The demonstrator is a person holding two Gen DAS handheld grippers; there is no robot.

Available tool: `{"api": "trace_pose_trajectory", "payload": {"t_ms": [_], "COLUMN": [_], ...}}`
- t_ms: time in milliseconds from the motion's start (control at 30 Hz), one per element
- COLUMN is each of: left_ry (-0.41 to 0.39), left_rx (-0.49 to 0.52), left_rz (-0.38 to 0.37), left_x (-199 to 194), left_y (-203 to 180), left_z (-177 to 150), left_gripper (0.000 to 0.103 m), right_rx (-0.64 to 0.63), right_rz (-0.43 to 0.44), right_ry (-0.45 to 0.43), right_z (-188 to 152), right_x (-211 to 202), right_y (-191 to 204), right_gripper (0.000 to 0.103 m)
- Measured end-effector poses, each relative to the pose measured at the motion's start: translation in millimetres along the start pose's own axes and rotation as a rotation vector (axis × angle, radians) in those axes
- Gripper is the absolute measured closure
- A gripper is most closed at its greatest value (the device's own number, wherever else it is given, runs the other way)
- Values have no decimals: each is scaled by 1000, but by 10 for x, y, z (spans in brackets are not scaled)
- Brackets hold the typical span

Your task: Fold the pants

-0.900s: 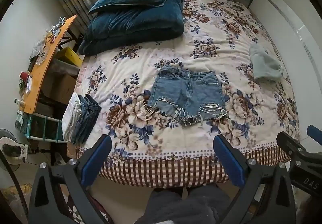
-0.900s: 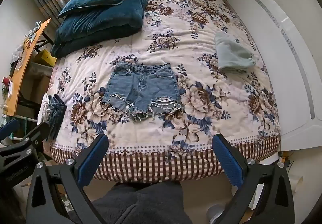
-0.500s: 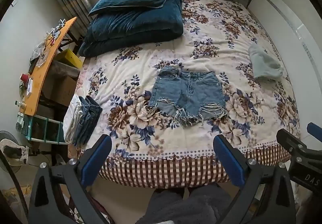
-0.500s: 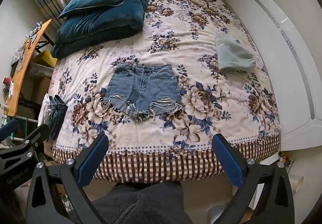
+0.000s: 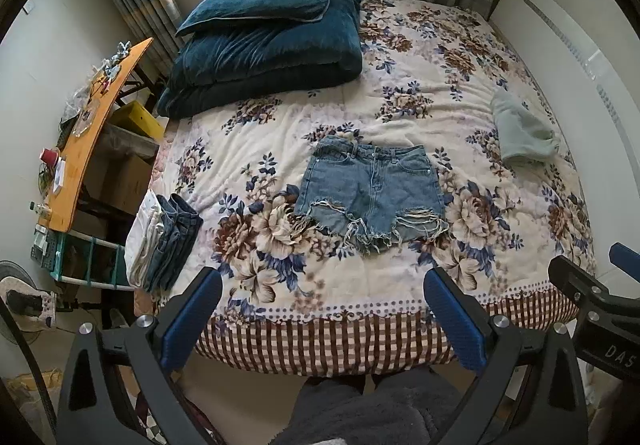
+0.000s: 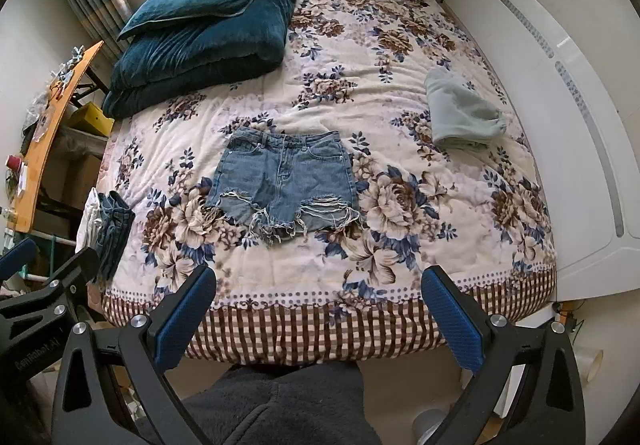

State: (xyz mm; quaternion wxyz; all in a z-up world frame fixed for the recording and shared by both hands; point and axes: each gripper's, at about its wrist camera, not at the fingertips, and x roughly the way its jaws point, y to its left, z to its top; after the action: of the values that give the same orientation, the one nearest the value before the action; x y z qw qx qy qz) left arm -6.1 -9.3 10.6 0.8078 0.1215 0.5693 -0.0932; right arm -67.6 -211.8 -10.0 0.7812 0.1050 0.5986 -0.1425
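Note:
A pair of frayed light-blue denim shorts point(image 5: 372, 189) lies flat and unfolded in the middle of the floral bed point(image 5: 280, 133), waistband away from me; it also shows in the right wrist view point(image 6: 284, 181). My left gripper point(image 5: 320, 315) is open and empty, held off the near edge of the bed, well short of the shorts. My right gripper point(image 6: 318, 315) is also open and empty, beside the left one at the bed's foot.
A stack of folded jeans and white cloth point(image 5: 164, 241) lies at the bed's near left edge. A folded grey-green garment point(image 5: 520, 133) lies at the right. Dark teal pillow and quilt point(image 5: 264, 45) sit at the far left. An orange table point(image 5: 80, 137) stands left of the bed.
Both grippers have drawn slightly up and back, so more of the window and far wall shows. The shorts have not moved. Both grippers stay open.

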Motion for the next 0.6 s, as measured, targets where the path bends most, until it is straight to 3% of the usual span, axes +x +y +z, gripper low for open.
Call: {"api": "trace_pose_trajectory", "payload": {"t_ms": [600], "left_ry": [-10], "left_rx": [-4], "left_rz": [-13], "left_x": [-118], "left_y": [-20], "left_z": [62], "left_gripper": [0], "right_rx": [2], "right_rz": [4], "right_ry": [-10], "right_z": [-26], "right_x": [-71], "right_y": [-31], "right_gripper": [0]}}
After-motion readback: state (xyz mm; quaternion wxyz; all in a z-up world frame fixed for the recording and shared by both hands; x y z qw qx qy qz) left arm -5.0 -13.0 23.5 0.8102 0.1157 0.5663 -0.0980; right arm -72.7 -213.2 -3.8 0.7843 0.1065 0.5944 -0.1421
